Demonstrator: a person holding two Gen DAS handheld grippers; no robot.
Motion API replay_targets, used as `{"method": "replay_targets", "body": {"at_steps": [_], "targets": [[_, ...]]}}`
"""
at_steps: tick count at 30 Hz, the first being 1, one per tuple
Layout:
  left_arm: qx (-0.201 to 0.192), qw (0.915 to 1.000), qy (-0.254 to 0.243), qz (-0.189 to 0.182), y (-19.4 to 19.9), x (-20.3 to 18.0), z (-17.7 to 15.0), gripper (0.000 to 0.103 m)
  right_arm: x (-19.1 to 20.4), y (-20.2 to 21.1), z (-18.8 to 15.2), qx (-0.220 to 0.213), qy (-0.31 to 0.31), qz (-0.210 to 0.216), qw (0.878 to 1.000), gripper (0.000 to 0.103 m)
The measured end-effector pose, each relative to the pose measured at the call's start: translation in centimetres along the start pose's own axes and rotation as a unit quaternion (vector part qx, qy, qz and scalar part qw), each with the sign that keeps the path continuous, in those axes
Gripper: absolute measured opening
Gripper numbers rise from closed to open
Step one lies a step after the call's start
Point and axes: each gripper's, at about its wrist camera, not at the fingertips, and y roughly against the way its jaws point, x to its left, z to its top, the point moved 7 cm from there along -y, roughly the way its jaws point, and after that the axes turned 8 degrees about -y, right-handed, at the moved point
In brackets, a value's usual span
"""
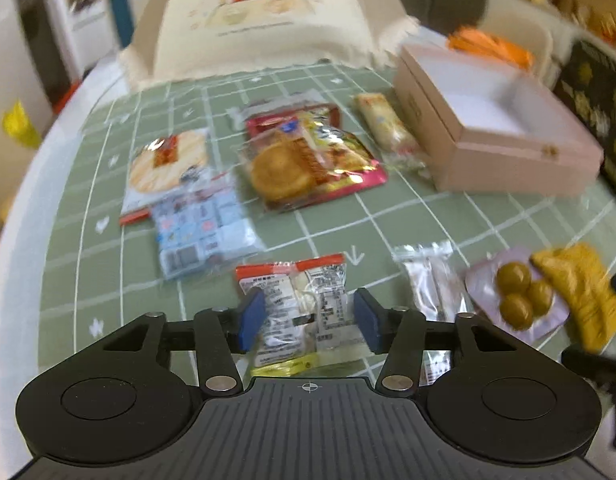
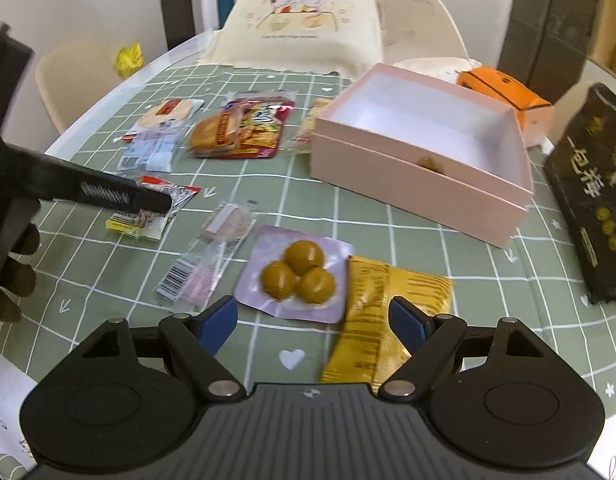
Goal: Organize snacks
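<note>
Snack packs lie on a green checked tablecloth (image 2: 427, 256). My left gripper (image 1: 309, 320) is open, its blue pads on either side of a clear red-topped packet (image 1: 300, 304), not pressing it; the packet also shows in the right wrist view (image 2: 156, 208) under the left gripper's body. My right gripper (image 2: 313, 324) is open and empty, just short of a pack of three olive-green balls (image 2: 298, 272) and a yellow packet (image 2: 371, 320). An open pink box (image 2: 423, 148), empty inside, stands at the back right.
Other snacks lie further back: a clear long packet (image 2: 212, 252), a blue-white pack (image 1: 200, 232), a red pack with round cakes (image 1: 308, 160), a round cracker pack (image 1: 168, 164). A black bag (image 2: 591, 196) and an orange box (image 2: 507, 92) are at the right.
</note>
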Motion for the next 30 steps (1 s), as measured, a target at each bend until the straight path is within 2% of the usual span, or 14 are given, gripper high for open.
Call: {"method": "replay_targets", "body": {"at_steps": [2, 4, 8, 10, 12, 13, 15, 18, 21, 22, 24, 26, 27, 30], "targets": [[0.006, 0.9996, -0.027, 0.001, -0.5, -0.9, 0.1, 0.076, -0.5, 0.0, -0.2, 0.001, -0.009, 0.0, 1.0, 0.083], [0.007, 0.9994, -0.031, -0.01, -0.8, -1.3, 0.1, 0.083, -0.8, 0.1, -0.6, 0.005, -0.014, 0.002, 1.0, 0.083], [-0.006, 0.9997, 0.022, 0.007, -0.4, 0.7, 0.1, 0.077, -0.4, -0.4, -0.8, 0.009, -0.007, 0.008, 1.0, 0.083], [0.005, 0.999, 0.04, 0.019, -0.8, 2.1, -0.3, 0.077, 0.4, -0.4, -0.3, 0.003, 0.0, 0.018, 1.0, 0.083], [0.027, 0.9978, 0.059, 0.013, -1.6, 3.3, -1.0, 0.078, 1.7, -0.5, 0.7, -0.005, 0.007, 0.039, 0.999, 0.08], [0.018, 0.9975, 0.069, 0.001, -1.6, 3.7, -1.1, 0.077, 2.4, -0.7, 1.4, -0.01, 0.007, 0.054, 0.998, 0.078], [0.019, 0.9966, 0.079, -0.014, -1.2, 4.3, -1.1, 0.06, 3.9, -1.6, 2.7, -0.013, -0.003, 0.077, 0.997, 0.074], [0.011, 0.9935, 0.105, -0.043, 0.4, 4.7, -1.5, 0.056, 5.7, -4.0, 3.7, 0.005, -0.014, 0.096, 0.995, 0.065], [0.01, 0.9951, 0.095, -0.023, 2.2, 4.5, -1.6, 0.056, 7.7, -6.4, 3.5, 0.026, 0.01, 0.087, 0.996, 0.055], [0.01, 0.9953, 0.092, -0.027, 2.8, 4.1, -1.4, 0.056, 8.2, -6.8, 3.3, 0.028, 0.027, 0.078, 0.996, 0.039], [0.008, 0.9952, 0.089, -0.04, 3.8, 3.2, -1.0, 0.056, 8.8, -6.8, 3.2, 0.029, 0.053, 0.069, 0.996, 0.03], [0.004, 0.9949, 0.084, -0.055, 4.6, 2.0, -0.3, 0.056, 7.9, -5.5, 3.8, 0.027, 0.046, 0.076, 0.996, 0.007], [0.001, 0.9953, 0.077, -0.058, 4.9, 1.4, 0.0, 0.056, 7.1, -4.5, 4.1, 0.021, 0.04, 0.079, 0.996, 0.0], [-0.008, 0.9964, 0.05, -0.069, 5.6, -1.0, 1.1, 0.056, 4.4, -1.9, 4.8, 0.004, 0.032, 0.076, 0.997, 0.001]]}}
